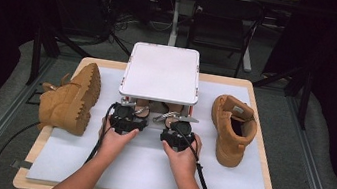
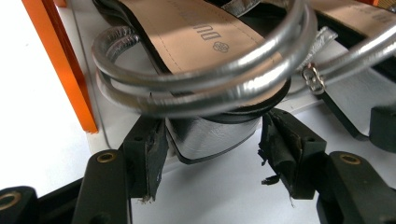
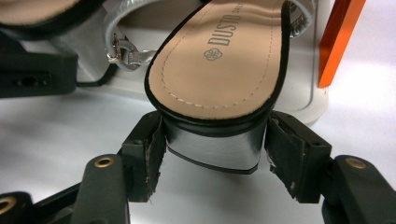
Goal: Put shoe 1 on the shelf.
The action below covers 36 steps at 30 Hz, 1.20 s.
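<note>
The left gripper (image 2: pixel 212 144) has its black jaws spread about the silver block heel of a tan-insoled, silver-strapped sandal (image 2: pixel 210 51); the left pad touches the heel's side, while a slight gap shows at the right pad. The right gripper (image 3: pixel 215 151) pinches the silver block heel of the matching sandal (image 3: pixel 229 60), with both pads against its sides. Both sandals lie on the bottom shelf of the white, orange-edged rack (image 1: pixel 161 73) at the table's middle, heels toward the person.
</note>
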### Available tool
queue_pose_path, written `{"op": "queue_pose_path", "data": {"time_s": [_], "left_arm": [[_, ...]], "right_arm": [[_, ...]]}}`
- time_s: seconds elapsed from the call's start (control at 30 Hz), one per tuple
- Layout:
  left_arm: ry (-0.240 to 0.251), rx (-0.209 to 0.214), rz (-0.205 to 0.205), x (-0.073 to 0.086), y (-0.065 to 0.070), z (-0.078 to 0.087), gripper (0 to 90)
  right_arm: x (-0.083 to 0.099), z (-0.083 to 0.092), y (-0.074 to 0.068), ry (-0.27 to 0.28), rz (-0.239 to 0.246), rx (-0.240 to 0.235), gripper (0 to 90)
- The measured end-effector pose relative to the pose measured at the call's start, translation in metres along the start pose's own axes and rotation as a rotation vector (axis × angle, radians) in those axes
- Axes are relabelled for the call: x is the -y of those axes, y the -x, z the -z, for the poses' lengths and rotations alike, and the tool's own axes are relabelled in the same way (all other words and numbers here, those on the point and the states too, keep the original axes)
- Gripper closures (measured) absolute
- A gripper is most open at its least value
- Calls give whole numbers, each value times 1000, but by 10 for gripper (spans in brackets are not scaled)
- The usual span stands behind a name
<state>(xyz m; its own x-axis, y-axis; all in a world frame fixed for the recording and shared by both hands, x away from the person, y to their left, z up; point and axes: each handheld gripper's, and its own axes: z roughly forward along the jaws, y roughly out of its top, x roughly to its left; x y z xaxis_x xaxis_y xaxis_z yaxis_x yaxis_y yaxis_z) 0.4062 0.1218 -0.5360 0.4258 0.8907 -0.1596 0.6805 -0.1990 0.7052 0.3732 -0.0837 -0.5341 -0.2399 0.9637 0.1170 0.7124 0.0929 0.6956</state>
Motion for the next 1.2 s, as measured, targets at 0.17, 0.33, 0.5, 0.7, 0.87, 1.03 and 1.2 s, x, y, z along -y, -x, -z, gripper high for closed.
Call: {"op": "queue_pose_path", "data": {"time_s": [0.17, 0.33, 0.5, 0.7, 0.87, 1.03, 1.2], "left_arm": [[-14, -12, -10, 1, 1, -2, 415], [-20, -12, -9, 2, 2, -3, 416], [-20, -10, -6, 2, 2, -3, 416], [-14, -13, -4, 1, 2, -2, 416], [-4, -15, -1, 0, 3, -3, 415], [-6, -22, -2, -3, 3, -8, 415], [1, -24, 0, -4, 2, -12, 415]], "right_arm": [[-7, -4, -1, 14, -13, 3, 386], [-13, -13, -2, 27, -17, 7, 387], [-17, -21, -3, 35, -24, 19, 387], [-19, -29, -3, 42, -25, 34, 387], [-15, -33, -4, 45, -15, 45, 388], [-14, -33, -5, 52, -22, 46, 388], [-14, -33, -4, 56, -21, 45, 389]]}}
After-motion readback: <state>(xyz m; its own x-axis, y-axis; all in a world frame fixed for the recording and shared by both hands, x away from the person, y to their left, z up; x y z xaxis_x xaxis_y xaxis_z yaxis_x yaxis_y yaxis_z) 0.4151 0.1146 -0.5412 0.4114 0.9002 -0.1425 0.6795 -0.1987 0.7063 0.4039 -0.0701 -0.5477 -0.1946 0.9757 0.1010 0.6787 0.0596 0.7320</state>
